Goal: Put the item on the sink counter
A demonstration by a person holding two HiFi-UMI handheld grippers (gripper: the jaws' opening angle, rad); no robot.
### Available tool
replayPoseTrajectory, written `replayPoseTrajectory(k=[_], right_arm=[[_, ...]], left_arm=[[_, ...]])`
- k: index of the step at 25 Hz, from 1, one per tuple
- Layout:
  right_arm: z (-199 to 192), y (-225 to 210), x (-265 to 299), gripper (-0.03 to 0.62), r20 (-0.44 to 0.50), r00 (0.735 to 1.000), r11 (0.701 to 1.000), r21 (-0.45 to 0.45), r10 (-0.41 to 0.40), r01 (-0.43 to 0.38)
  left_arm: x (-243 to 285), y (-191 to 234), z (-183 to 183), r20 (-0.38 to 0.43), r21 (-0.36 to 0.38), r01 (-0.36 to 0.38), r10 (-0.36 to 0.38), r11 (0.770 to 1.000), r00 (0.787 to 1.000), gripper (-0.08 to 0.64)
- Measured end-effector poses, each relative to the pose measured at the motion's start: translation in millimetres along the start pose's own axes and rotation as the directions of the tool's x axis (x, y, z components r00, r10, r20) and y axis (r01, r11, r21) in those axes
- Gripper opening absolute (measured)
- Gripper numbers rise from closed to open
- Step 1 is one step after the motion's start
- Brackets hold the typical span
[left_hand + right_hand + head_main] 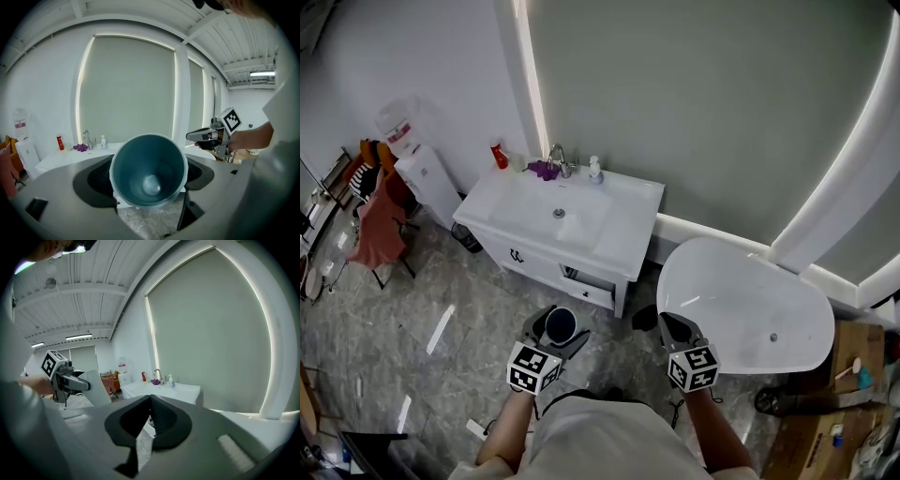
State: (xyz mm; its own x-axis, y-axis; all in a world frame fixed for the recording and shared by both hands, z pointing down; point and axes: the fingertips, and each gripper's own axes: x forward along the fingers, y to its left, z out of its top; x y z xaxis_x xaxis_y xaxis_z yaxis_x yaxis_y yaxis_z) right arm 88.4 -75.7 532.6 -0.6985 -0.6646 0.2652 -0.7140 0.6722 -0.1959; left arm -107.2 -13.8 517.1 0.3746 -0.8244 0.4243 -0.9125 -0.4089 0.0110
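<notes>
A cup [149,171], white outside and teal inside, sits between the wide jaws of my left gripper [557,328], mouth facing the camera; the pads press its sides. In the head view the cup [561,324] hangs above the floor in front of the white sink counter [628,225], about a step short of it. My right gripper [672,324] is shut with nothing in it, level with the left one and to its right. From the right gripper view the sink counter [165,389] lies ahead and the cup [96,386] shows at the left.
On the counter's back edge stand a faucet [559,157], a red bottle [499,156], a purple object [544,170] and a soap bottle [595,170]. A white bathtub [750,309] is at the right, a water dispenser [417,159] and chair [380,220] at the left.
</notes>
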Motion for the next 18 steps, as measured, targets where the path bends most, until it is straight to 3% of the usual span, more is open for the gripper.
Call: replayPoseTrajectory(k=[9,18], right_arm=[[-2.2,-25.1,27.7,0.011,-0.031,0.999,1.0,0.021,-0.016,0.016],[7.8,-51.0,87.3,0.011,-0.064,0.996,0.997,0.036,-0.06,0.062]], left_arm=[[37.9,21.6,4.2,-0.02,-0.011,0.016,-0.016,1.0,1.0,0.403],[100.2,70.2,14.7,-0.051,-0.003,0.087,-0.087,0.996,0.995,0.403]])
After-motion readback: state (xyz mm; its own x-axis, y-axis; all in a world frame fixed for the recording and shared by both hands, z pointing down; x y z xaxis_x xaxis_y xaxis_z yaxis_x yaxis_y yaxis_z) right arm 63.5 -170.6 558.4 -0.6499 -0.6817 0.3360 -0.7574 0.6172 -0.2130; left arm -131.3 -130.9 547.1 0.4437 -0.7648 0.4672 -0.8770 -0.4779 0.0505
